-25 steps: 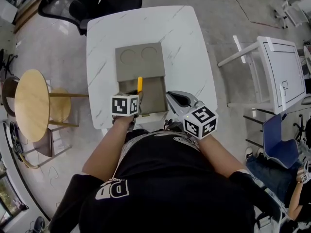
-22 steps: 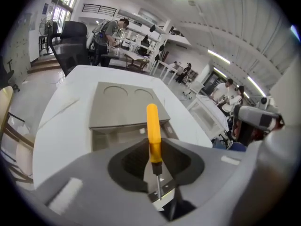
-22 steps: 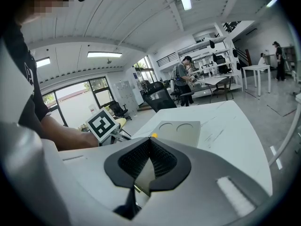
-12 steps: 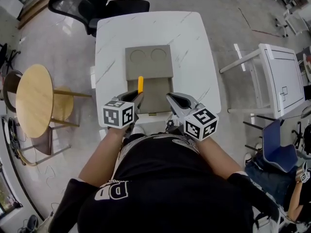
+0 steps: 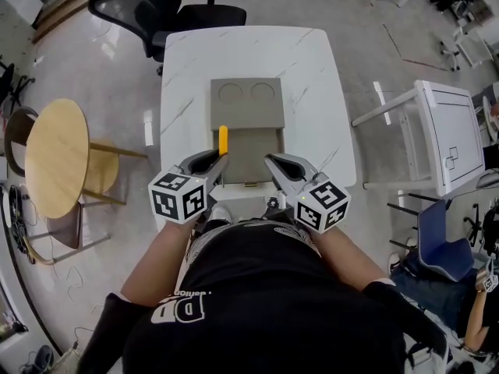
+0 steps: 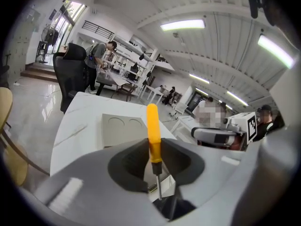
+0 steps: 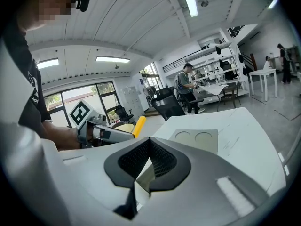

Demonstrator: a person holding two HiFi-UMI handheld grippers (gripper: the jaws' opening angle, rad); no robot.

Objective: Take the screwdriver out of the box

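Note:
A grey box (image 5: pixel 251 153) lies open on the white marble table (image 5: pixel 312 76), its lid (image 5: pixel 246 103) with two round recesses folded back on the far side. My left gripper (image 5: pixel 220 160) is shut on the screwdriver (image 5: pixel 223 139) and holds it above the box's near left edge. In the left gripper view the metal shaft (image 6: pixel 158 185) is pinched between the jaws of the left gripper (image 6: pixel 154 149), and the yellow handle (image 6: pixel 153 128) points away. My right gripper (image 5: pixel 270 160) hovers over the box's near right edge. Its jaw tips touch on nothing in the right gripper view (image 7: pixel 149 141).
A black office chair (image 5: pixel 152 10) stands beyond the table. At the left is a round wooden table (image 5: pixel 51 166), at the right a white table (image 5: pixel 448 127) and a blue chair (image 5: pixel 440 236). People stand at benches far off (image 6: pixel 96 62).
My left gripper has lifted with the screwdriver and drawn back toward the person. The right gripper shifted slightly. The table sits lower in the head view.

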